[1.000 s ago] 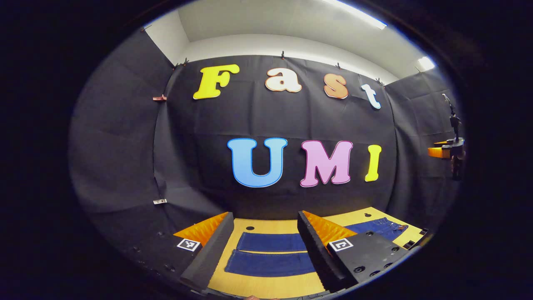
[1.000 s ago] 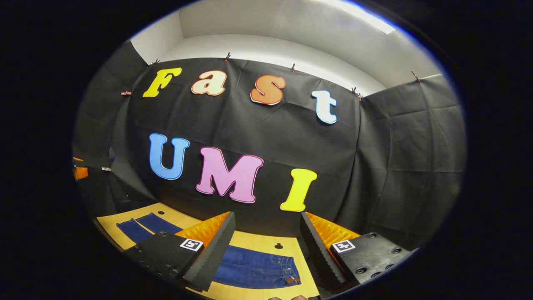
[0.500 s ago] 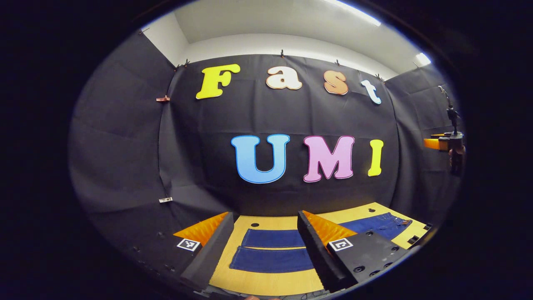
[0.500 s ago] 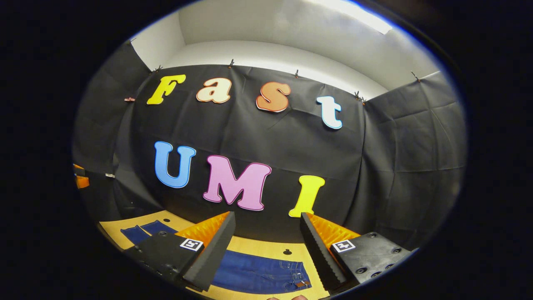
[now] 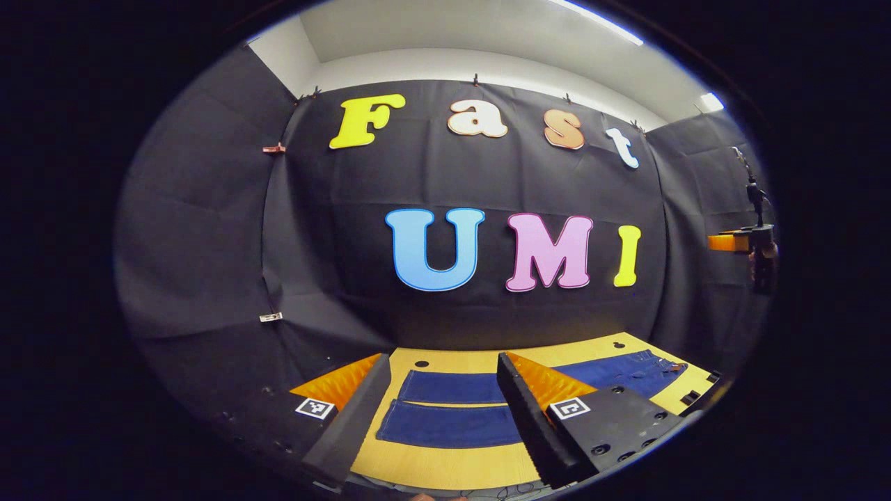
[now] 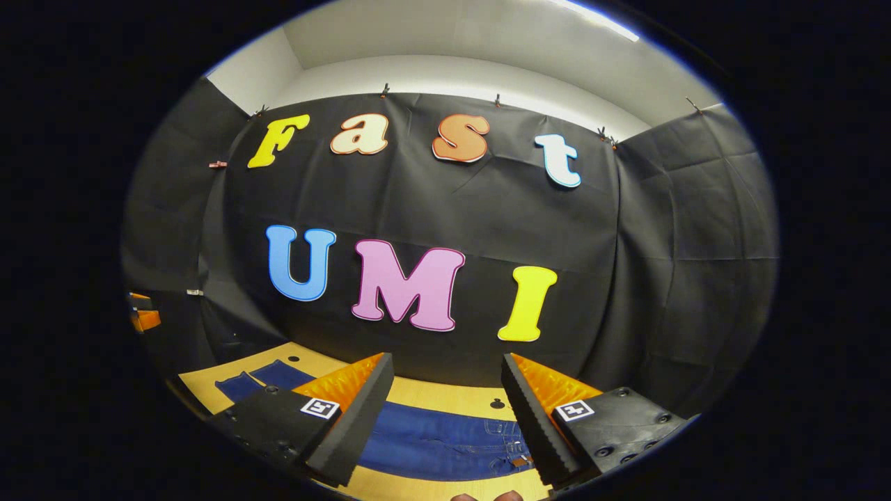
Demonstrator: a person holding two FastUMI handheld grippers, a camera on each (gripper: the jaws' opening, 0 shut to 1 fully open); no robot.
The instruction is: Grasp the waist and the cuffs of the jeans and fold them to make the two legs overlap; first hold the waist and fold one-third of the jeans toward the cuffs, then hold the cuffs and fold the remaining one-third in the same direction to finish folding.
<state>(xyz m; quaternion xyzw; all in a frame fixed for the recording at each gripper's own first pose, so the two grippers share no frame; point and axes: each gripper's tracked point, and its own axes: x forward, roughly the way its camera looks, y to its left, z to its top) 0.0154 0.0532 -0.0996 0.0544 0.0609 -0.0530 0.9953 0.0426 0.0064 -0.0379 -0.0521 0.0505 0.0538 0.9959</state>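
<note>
A staged recording booth rather than a home: black cloth walls (image 5: 195,229) clipped up under a plain white ceiling (image 6: 452,42) with strip lights (image 5: 598,21), enclosing one bare wooden bench (image 5: 445,470).

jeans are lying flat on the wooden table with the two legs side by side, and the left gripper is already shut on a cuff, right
Not quite. In the left gripper view the left gripper is open, above the table, clear of the cloth. The rest holds: the jeans lie flat, two legs side by side.

Matt denim jeans (image 5: 445,424) on a smooth, light wooden table (image 5: 445,470).
</note>
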